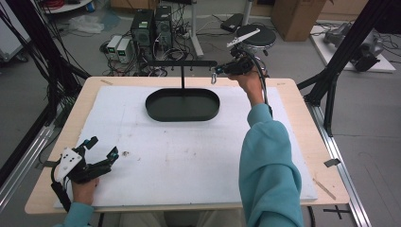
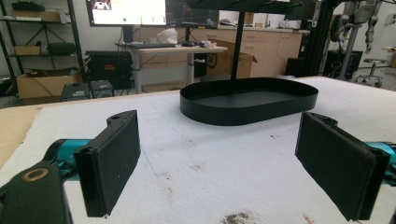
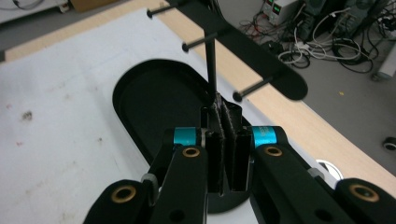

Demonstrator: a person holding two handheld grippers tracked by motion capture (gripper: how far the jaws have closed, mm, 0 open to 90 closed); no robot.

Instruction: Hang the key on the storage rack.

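A black oval tray (image 1: 156, 112) sits at the back middle of the white mat, with a thin post and a crossbar (image 1: 182, 63) with pegs rising from it. My right gripper (image 1: 219, 71) is held up at the crossbar's right end, jaws shut. A small silver metal piece (image 1: 213, 78) dangles at its tips. In the right gripper view the shut gripper (image 3: 225, 112) points at the nearest peg (image 3: 254, 87) of the crossbar (image 3: 252, 51), above the tray (image 3: 149, 88). My left gripper (image 1: 103, 147) rests open at the mat's front left, and its pads (image 2: 114, 163) hold nothing.
The white mat (image 1: 189, 156) covers a wooden table (image 1: 302, 142); a few dirt specks (image 1: 126, 153) lie near the left gripper. Black frame posts (image 1: 331, 80) stand at both sides. Computers and cables (image 1: 151, 28) sit on the floor behind. The tray (image 2: 247, 114) lies ahead of the left gripper.
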